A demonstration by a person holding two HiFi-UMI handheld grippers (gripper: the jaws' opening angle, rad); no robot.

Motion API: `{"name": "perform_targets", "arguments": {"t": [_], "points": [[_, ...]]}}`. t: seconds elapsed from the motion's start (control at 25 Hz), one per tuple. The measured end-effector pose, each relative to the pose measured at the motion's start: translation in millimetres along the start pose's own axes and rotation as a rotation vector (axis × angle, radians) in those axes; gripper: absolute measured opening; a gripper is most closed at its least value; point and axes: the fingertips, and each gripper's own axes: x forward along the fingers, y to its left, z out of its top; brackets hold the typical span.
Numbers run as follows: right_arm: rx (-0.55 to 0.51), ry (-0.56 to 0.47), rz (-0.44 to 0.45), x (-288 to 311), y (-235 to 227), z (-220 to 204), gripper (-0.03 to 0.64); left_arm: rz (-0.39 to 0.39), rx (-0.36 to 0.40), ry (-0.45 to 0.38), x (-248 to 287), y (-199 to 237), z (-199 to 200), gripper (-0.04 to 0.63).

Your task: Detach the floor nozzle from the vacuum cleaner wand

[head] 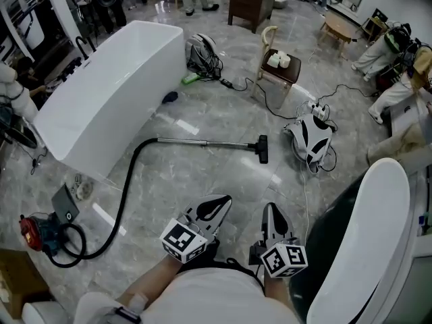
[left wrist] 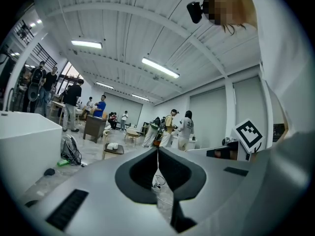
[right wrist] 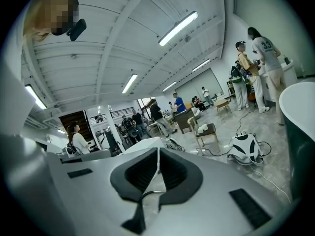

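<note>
"33" on a person's shirt (right wrist: 266, 48)

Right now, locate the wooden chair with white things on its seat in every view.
Head view: wooden chair upper middle, right of centre.
Left gripper view: wooden chair left of centre, below mid-height.
Right gripper view: wooden chair right of centre, just below mid-height.
Shared landmark: dark cabinet just beyond it.

White bathtub (head: 108, 93), black floor nozzle (head: 262, 148), red vacuum body (head: 30, 230) (grey marbled floor (head: 202, 181) beneath).
</note>
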Motion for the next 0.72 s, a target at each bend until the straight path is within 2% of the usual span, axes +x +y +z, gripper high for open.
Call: {"name": "perform_targets", "arguments": {"t": [0.32, 0.52, 0.72], "points": [[0.008, -0.041, -0.058, 46, -9, 3, 0.021, -0.032, -0.013, 0.018, 20, 48, -6, 0.012], [0.015, -0.024, -0.056, 69, -9, -2, 0.021, -0.065, -0.02, 0.038, 30, 57, -11, 0.014], [0.026, -0.007, -0.048, 88, -8, 2, 0.021, -0.058, -0.033, 0.045, 35, 73, -9, 0.014]]}}
